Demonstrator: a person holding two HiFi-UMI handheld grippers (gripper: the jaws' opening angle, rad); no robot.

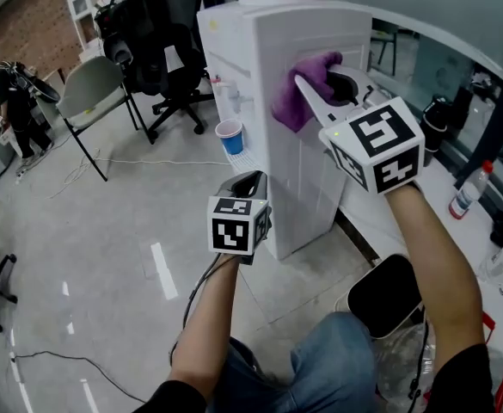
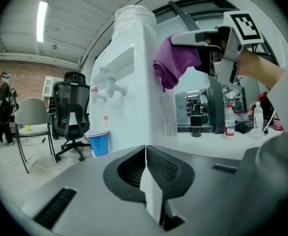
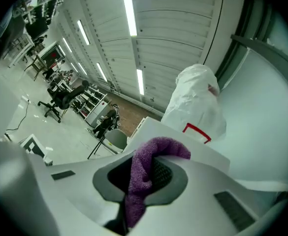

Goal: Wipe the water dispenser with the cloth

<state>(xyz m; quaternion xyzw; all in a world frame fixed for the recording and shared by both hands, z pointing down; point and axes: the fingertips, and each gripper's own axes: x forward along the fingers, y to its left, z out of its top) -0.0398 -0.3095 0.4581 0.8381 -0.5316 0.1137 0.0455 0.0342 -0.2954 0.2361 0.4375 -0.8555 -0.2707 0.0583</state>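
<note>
The white water dispenser (image 1: pixel 294 119) stands on the floor ahead of me, with a plastic-wrapped bottle (image 3: pixel 195 102) on top. My right gripper (image 1: pixel 315 77) is shut on the purple cloth (image 1: pixel 301 93) and holds it against the dispenser's upper side panel, near the top edge. In the right gripper view the cloth (image 3: pixel 144 176) hangs between the jaws over the dispenser's top (image 3: pixel 183 136). My left gripper (image 1: pixel 249 186) is shut and empty, lower down by the dispenser's near corner. From the left gripper view the cloth (image 2: pixel 176 63) and the right gripper (image 2: pixel 203 38) show high on the dispenser (image 2: pixel 134 82).
A blue cup (image 1: pixel 230 136) sits under the taps on the dispenser's front. Black office chairs (image 1: pixel 161 50) and a grey chair (image 1: pixel 92 84) stand behind on the left, with a person (image 1: pixel 10 101) beyond. A counter with bottles (image 1: pixel 468 192) runs along the right.
</note>
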